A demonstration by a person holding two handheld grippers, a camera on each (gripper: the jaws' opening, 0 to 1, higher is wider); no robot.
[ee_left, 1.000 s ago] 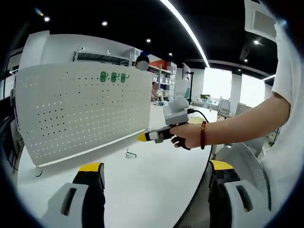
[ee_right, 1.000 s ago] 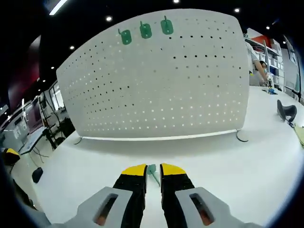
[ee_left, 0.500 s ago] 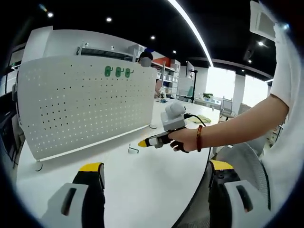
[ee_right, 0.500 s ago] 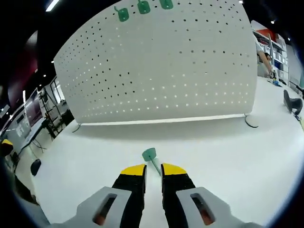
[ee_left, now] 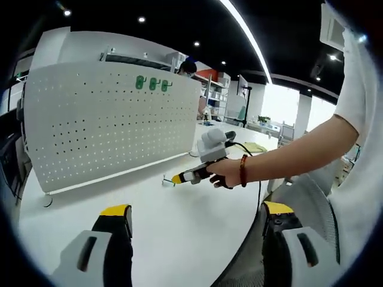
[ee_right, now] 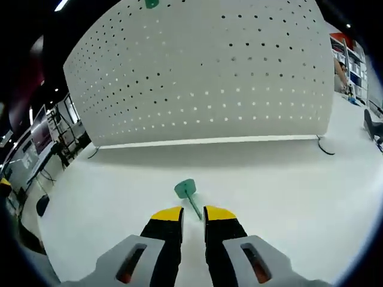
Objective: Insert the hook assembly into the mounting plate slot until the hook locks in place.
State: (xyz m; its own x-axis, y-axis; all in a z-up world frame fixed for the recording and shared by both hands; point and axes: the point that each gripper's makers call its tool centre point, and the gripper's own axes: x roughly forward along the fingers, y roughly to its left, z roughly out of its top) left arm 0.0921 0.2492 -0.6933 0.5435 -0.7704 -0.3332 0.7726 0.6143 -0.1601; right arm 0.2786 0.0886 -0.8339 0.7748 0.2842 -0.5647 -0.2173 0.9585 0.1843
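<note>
- Right tool (ee_right: 192, 213): yellow-tipped black jaws rise from the bottom of the right gripper view, set narrow, a slim gap between them; in the left gripper view the same right tool (ee_left: 177, 178) is held by a person's hand (ee_left: 226, 174) wearing a red bead bracelet, low over the white desk (ee_left: 179, 221)
- Small green plastic hook with a round flat head and thin stem (ee_right: 188, 194): lies on the desk just ahead of the right tool's tips; its stem runs back toward the gap between the jaws; whether the jaws touch the stem cannot be told
- In the left gripper view the hook (ee_left: 166, 182) shows as a small pale object at the right tool's yellow tip; contact cannot be told at that size
- Large white perforated mounting plate (ee_right: 203, 78): stands upright on wire feet at the far side of the desk, well apart from the hook
- Three green hooks already mounted (ee_left: 151, 84): side by side in a row near the plate's top edge
- Left tool (ee_left: 194, 221): jaws set wide apart, nothing between them, over the near part of the desk
- Background: ceiling light strips, shelving, grey mesh chair (ee_left: 302, 200) at the desk's edge
</note>
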